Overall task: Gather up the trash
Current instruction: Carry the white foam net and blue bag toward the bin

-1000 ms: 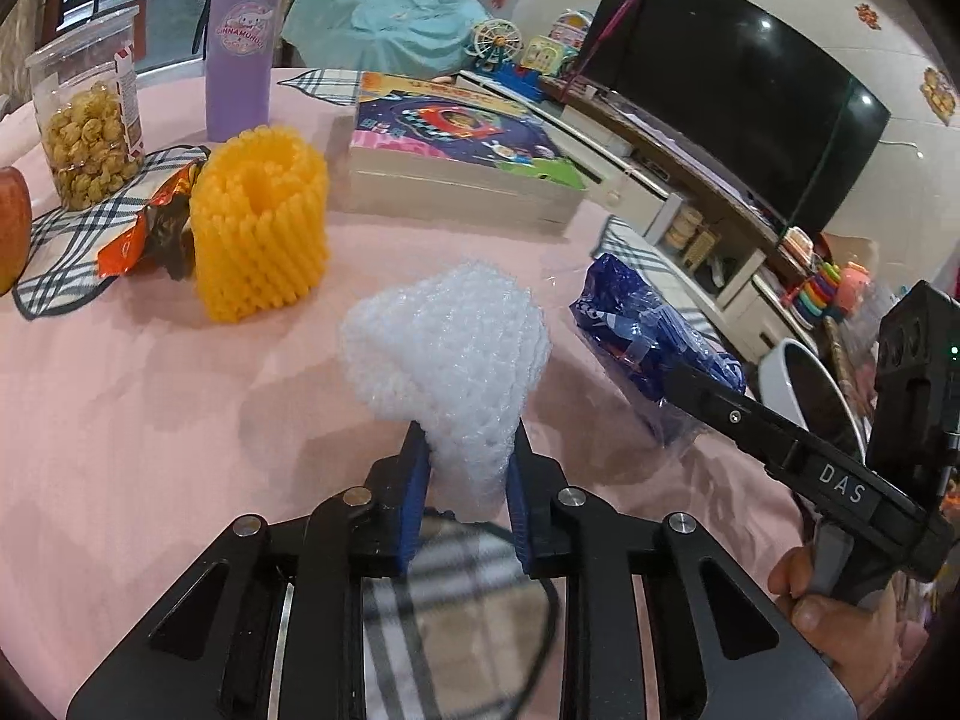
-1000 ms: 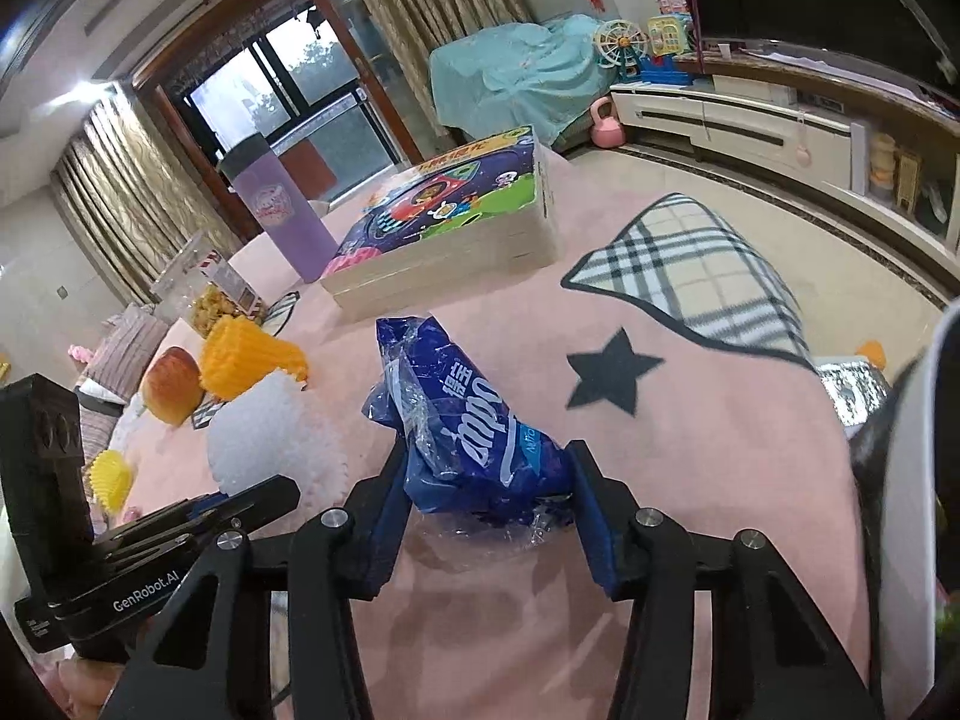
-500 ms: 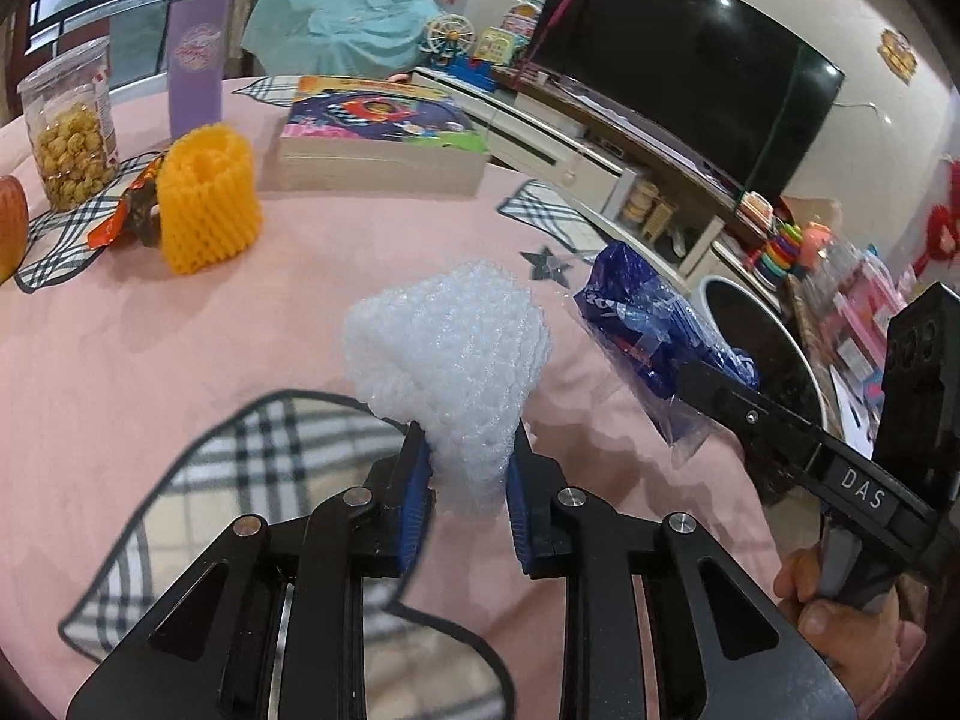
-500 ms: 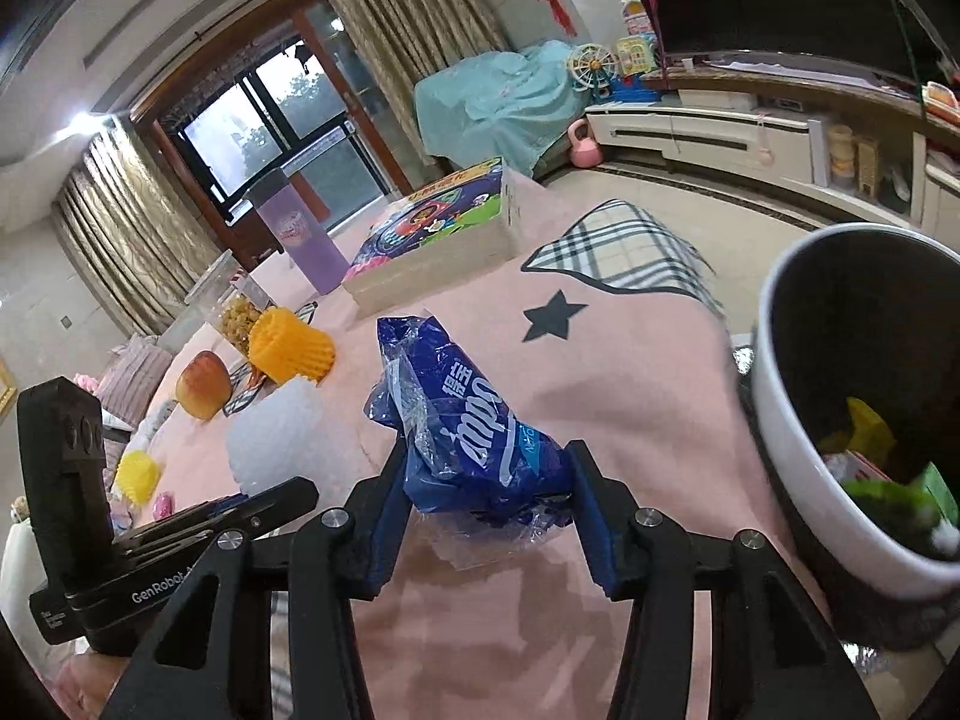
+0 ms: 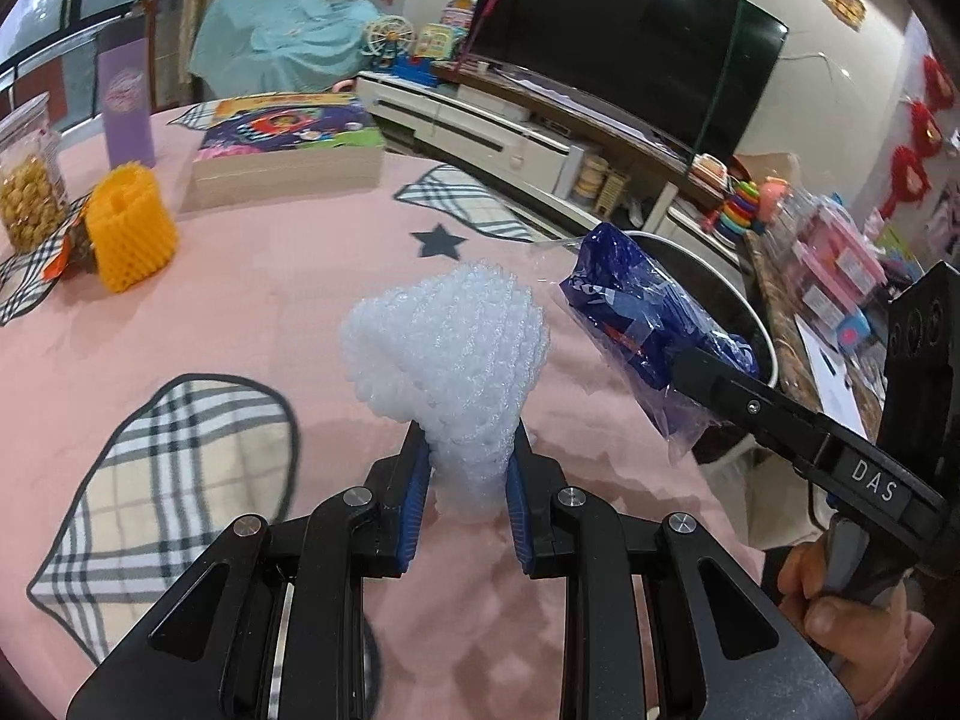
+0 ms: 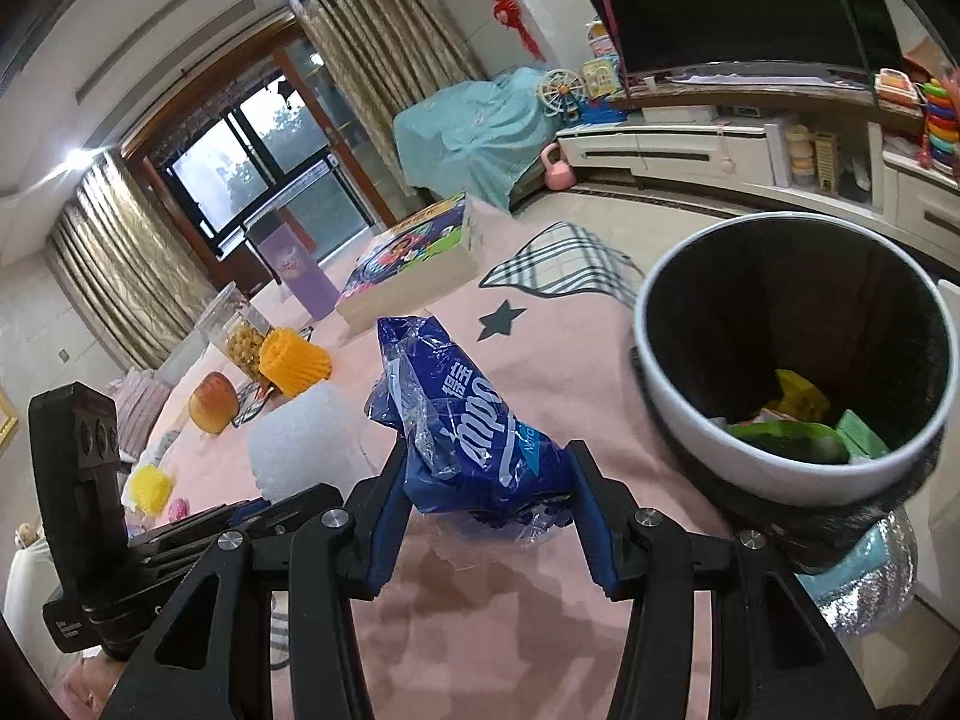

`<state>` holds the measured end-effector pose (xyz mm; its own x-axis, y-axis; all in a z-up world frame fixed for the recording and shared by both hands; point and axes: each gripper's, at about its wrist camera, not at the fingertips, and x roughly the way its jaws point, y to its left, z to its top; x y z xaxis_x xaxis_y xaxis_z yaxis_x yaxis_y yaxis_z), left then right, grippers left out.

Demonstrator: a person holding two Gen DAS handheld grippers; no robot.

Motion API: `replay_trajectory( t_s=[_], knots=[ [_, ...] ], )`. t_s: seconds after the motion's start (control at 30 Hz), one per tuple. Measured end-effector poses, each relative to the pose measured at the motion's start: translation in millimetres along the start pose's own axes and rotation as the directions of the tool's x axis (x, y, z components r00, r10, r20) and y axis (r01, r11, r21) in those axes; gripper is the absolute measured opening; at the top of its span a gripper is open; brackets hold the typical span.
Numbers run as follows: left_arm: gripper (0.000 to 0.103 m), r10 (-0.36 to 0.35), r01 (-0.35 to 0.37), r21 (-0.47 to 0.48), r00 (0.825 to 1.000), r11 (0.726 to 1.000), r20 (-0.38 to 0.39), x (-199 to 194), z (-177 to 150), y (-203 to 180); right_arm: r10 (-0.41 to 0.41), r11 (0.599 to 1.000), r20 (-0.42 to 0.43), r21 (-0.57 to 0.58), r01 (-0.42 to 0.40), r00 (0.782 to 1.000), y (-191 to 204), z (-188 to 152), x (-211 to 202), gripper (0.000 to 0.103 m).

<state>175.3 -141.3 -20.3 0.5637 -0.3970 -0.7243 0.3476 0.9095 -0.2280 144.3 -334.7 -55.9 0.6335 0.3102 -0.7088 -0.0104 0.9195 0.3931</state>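
Both loads are in the air and on their way to the bin; this is the carry step, with the drop yet to come.

Nearest in the left wrist view, the left tongs (image 5: 468, 480) are pinched narrow on the stem of a white foam net (image 5: 447, 342), whose bulk stands up above the blue pads. To the right in the same view, the right tongs (image 5: 690, 369) clamp a blue wrapper (image 5: 636, 306), a hand (image 5: 840, 594) gripping the handle below. In the right wrist view the right tongs (image 6: 486, 486) stand at a middling width, pads pressed into the crumpled wrapper (image 6: 456, 420). The left tongs (image 6: 282, 507) hold the foam net (image 6: 300, 438) just to its left.

The bin (image 6: 678, 420) sits close on the right, beyond the bench (image 6: 540, 360) edge, its mouth open with scraps already inside. Farther back on the bench lie an orange net (image 5: 129, 234), a book (image 5: 288, 144), a jar (image 5: 27, 180) and a purple bottle (image 5: 126, 102).

The next move, I judge, calls for swinging the wrapper right until it hangs over the bin mouth, then parting the tongs; the foam net follows. The light wrapper could cling to a pad or drift past the rim.

Against the earlier frames, the bin now fills far more of the right wrist view, where a second ago only its edge showed. The orange net and book have shrunk away to the far left. Both grips look unchanged.
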Motion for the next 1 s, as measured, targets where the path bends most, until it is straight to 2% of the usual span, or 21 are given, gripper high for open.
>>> replay_trajectory(
  t_s=[1.0],
  knots=[
    [0.022,-0.070,0.075,0.131,0.997,0.989,-0.040,22.8,12.2,-82.0,-0.112,0.988,0.091,0.117,0.101,0.990,-66.5,0.6,-62.7,0.050]
  ],
)
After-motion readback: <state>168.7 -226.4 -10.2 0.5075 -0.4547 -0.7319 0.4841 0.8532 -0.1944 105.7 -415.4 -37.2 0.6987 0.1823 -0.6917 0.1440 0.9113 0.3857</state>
